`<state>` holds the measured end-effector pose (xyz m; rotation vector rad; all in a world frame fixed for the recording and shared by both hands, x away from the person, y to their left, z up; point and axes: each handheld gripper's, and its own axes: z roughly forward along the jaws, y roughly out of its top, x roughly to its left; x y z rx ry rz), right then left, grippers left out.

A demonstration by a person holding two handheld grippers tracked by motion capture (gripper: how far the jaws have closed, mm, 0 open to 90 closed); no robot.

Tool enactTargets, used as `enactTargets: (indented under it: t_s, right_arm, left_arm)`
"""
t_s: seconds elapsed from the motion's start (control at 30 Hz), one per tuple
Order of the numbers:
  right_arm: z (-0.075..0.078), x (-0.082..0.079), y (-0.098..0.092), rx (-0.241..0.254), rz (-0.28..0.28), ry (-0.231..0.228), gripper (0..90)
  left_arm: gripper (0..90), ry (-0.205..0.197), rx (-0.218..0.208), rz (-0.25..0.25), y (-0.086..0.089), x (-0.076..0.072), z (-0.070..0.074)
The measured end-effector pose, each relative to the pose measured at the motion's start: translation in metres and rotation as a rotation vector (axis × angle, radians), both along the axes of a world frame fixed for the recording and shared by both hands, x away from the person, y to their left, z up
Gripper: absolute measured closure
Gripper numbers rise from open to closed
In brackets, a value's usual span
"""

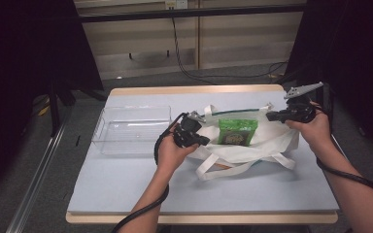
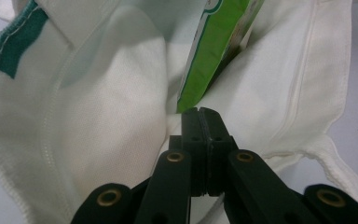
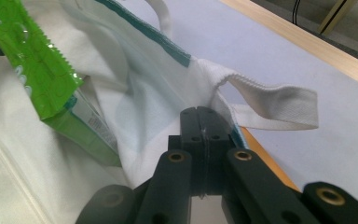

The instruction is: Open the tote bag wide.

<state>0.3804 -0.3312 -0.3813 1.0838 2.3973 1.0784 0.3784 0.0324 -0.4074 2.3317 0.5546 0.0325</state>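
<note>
Dark curtains close off both sides of the room, and between them stands the tabletop point(image 1: 126, 189), covered in pale blue with a wooden edge. On it we see a white cloth bag point(image 1: 267, 141) with a green-trimmed mouth lying toward the right, its handles trailing toward the near side, and a clear plastic bin point(image 1: 133, 128) just to its left. Our left claw point(image 1: 205, 141) sits at the bag's left side, and in the left gripper view point(image 2: 199, 112) its jaws are clenched flat together with white fabric all around them; we think a fold of the cloth is pinched there, though the tips hide the contact. Our right claw point(image 1: 269, 116) is at the bag's far right corner, and the right gripper view point(image 3: 199, 111) shows it clenched on the bag's rim beside a handle loop point(image 3: 279, 105), the fabric drawn taut from the tips. Between the two claws the bag's mouth is held open, and a green packet point(image 1: 237, 131) rests inside it on the lower cloth panel, its crimped end showing in the right gripper view point(image 3: 32, 60).
</note>
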Motion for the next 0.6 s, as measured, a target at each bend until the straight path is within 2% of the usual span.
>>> enactTargets:
  t_s: [0.2, 0.33, 0.37, 0.6]
  right_arm:
    - [-0.001, 0.004, 0.001, -0.003, -0.013, -0.001, 90.0]
    - [-0.001, 0.007, 0.001, -0.001, -0.013, 0.001, 90.0]
    - [-0.001, 0.007, 0.002, -0.005, -0.015, -0.001, 90.0]
    - [-0.002, 0.008, 0.003, -0.009, -0.019, -0.007, 90.0]
  left_arm:
    - [90.0, -0.001, 0.004, -0.012, 0.001, -0.001, -0.003]
    - [90.0, 0.010, -0.014, 0.007, 0.001, -0.002, -0.007]
    - [90.0, 0.005, -0.004, -0.008, 0.002, -0.001, -0.008]
    - [90.0, 0.013, -0.018, 0.011, 0.004, -0.004, -0.011]
